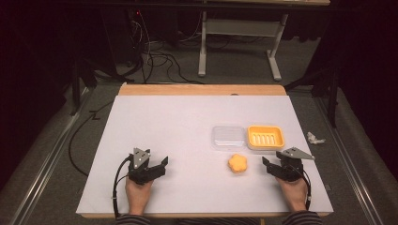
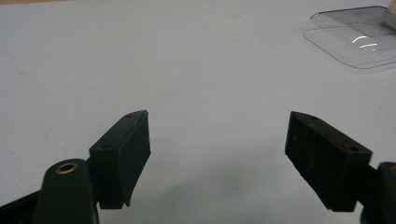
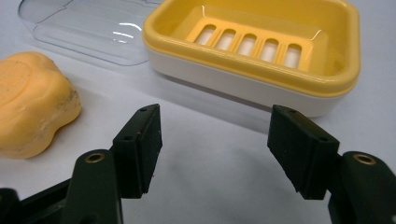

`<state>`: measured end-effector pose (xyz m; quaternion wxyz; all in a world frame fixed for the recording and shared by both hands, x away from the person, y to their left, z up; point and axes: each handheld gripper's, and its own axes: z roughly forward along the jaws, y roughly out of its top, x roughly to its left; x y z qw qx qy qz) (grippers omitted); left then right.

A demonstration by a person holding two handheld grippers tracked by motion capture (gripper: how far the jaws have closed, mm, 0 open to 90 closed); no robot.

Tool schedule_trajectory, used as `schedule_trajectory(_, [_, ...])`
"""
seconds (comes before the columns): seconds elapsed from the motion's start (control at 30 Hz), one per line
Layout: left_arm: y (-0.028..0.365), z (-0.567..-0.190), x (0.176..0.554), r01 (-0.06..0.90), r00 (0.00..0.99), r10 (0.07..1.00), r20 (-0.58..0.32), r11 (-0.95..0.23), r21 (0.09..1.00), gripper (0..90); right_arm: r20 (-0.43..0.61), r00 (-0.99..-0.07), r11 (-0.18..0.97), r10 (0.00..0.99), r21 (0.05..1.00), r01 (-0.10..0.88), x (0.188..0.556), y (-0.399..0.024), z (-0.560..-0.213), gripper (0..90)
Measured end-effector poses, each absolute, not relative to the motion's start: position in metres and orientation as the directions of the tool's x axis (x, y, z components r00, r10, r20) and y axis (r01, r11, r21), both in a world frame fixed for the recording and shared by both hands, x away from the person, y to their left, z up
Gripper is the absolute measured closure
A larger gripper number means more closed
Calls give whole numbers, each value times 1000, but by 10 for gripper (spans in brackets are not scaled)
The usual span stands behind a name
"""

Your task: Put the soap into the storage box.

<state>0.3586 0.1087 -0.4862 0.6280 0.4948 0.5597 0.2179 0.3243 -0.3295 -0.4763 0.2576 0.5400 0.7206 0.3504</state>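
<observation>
An orange flower-shaped soap (image 1: 237, 163) (image 3: 32, 102) lies on the white table (image 1: 178, 122), right of the middle. Behind it stand a clear plastic lid (image 1: 228, 137) (image 3: 88, 28) (image 2: 359, 37) and, to its right, a yellow soap dish (image 1: 265, 137) (image 3: 261, 51) with a slotted insert. My right gripper (image 1: 265, 164) (image 3: 215, 112) rests just right of the soap, pointing towards the dish, its jaws apart with nothing between them. At the front left, my left gripper (image 1: 162, 165) (image 2: 218, 116) rests on the table with its jaws wide open over bare surface.
A wooden strip (image 1: 202, 89) runs along the table's far edge. Cables (image 1: 155, 56) and a grey metal frame (image 1: 239, 28) stand on the floor beyond. A crumpled white scrap (image 1: 315, 138) lies on the floor to the right of the table.
</observation>
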Motion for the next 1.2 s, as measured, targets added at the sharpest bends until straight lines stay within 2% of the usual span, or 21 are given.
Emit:
schedule_trajectory(0.4, [109,-486,359,279,279,828,-486,414,866,228,11,-324,189,946,794,578,316,-322,-469,388])
schedule_trajectory(0.8, [109,-486,359,280,279,828,-486,414,866,228,37,-407,211,912,811,547,311,-311,-458,284])
schedule_trajectory(1.2, [109,-486,359,280,281,828,-485,412,867,228,29,-464,266,885,787,556,312,-289,-446,238])
